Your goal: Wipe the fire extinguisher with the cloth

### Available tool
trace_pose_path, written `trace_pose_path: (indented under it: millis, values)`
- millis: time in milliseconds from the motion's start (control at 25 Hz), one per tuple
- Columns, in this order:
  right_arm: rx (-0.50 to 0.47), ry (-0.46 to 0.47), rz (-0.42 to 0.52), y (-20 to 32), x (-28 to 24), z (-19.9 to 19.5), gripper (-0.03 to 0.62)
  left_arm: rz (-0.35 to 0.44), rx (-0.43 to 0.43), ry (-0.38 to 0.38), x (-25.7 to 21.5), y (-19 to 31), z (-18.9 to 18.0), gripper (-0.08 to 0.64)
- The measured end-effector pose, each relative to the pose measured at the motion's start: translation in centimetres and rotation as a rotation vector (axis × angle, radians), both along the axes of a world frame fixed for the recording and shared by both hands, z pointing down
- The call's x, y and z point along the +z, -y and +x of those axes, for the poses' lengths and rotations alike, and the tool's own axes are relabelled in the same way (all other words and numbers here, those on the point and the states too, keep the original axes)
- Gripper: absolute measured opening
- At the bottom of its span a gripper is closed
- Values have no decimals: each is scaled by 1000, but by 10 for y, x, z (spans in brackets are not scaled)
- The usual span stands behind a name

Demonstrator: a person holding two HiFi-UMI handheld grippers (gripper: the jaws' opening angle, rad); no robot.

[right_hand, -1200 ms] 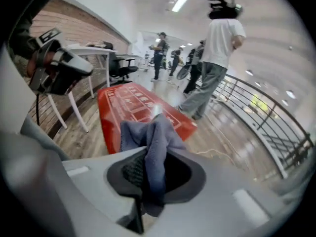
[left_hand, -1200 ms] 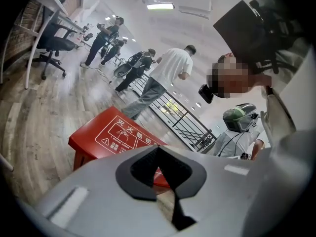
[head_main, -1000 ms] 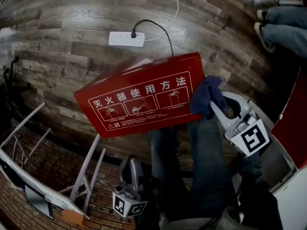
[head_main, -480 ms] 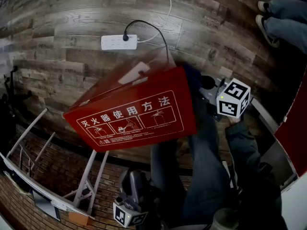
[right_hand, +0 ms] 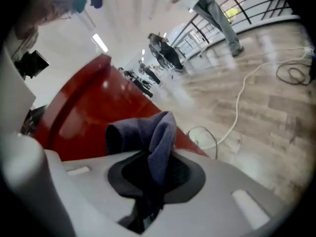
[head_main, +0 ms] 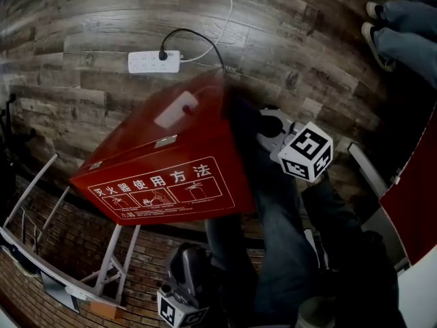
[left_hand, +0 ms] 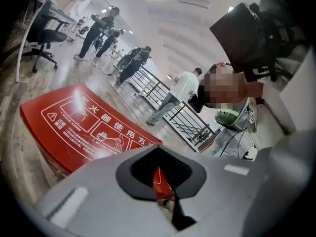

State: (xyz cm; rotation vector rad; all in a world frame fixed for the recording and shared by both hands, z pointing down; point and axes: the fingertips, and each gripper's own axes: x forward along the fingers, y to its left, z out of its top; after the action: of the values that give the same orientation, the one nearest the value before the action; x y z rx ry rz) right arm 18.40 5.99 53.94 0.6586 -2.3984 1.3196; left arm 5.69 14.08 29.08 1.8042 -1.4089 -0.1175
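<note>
— So where is the cloth?
— Your right gripper [right_hand: 148,201] has it. The jaws are clamped on the dark blue cloth [right_hand: 158,137], pinching its lower part, and the rest stands up above them in a loose fold.
— And the thing you are wiping?
— The red fire extinguisher box [head_main: 157,162] stands on the wood floor [head_main: 82,19] just in front of your legs [head_main: 273,238]. Its panel of white printed instructions faces you. Your cloth sits right at the box's right-hand edge, near the far corner. In the head view it is a dark patch between the red side and your right gripper.
— What about your left?
— Your left gripper [head_main: 186,262] hangs low and close to your body, below the box's near edge and apart from it. Its jaws are drawn together with nothing in them. The sliver of red you see through the opening above them is the box farther off.
— Anything else around you?
— A white power strip [head_main: 154,61] lies on the floor beyond the box, with a black cable [head_main: 205,39] plugged into it and a white cord [head_main: 229,5] running away from it. A white metal frame [head_main: 116,258] stands at your left. Another person's shoes [head_main: 375,29] show at the far right.
</note>
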Motion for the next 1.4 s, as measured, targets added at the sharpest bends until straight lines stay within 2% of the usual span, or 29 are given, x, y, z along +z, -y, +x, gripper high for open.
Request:
trace_pose_path:
  millis: [80,160,240,360,440,480,560,760,840,960,1080,1160,1240,1320,1400]
  values:
    - [33,38,91,31,-17,-1,55,6,2,-5,1,3,5,2]
    - [50,43,87,42,-6,-3,55,7,0,-3,1,5,8,2]
    - [31,19,-27,24,22,-2,55,6,-5,2,0,5,9,2]
    - [-94,-63,-177,-44,51,1,55,9,-9,2,-2,5,10,2]
    - [-138,-68,-240,-88,50,2,55,7,-8,6,1,3,9,2]
    - [-151,-64,-244,-101,45,2,55,3,-12,7,3,2,9,2]
    - [-173,-66,-182,-100,29,2,55,0,-26,-8,3,1,9,2]
    - [-117,-87,93,0,-19,1,54,23,-44,-16,1,-3,5,2]
    - [-140,-120,172,8,-31,0,55,25,-44,-20,-3,-11,1,2]
    - [-112,-144,240,-23,-51,-1,55,36,-36,-48,-6,-25,-10,2]
    - [31,-256,289,-63,-69,2,55,54,0,-75,-1,-37,-30,2]
    - [154,-372,264,-88,-70,5,54,53,7,-76,3,-50,-55,2]
    - [248,-445,236,-111,-68,3,52,55,-6,-73,1,-62,-87,2]
    - [231,-451,236,-136,-67,-20,52,55,0,-60,-3,-80,-119,2]
    - [129,-443,275,-157,-67,-64,52,66,2,-46,-5,-94,-148,2]
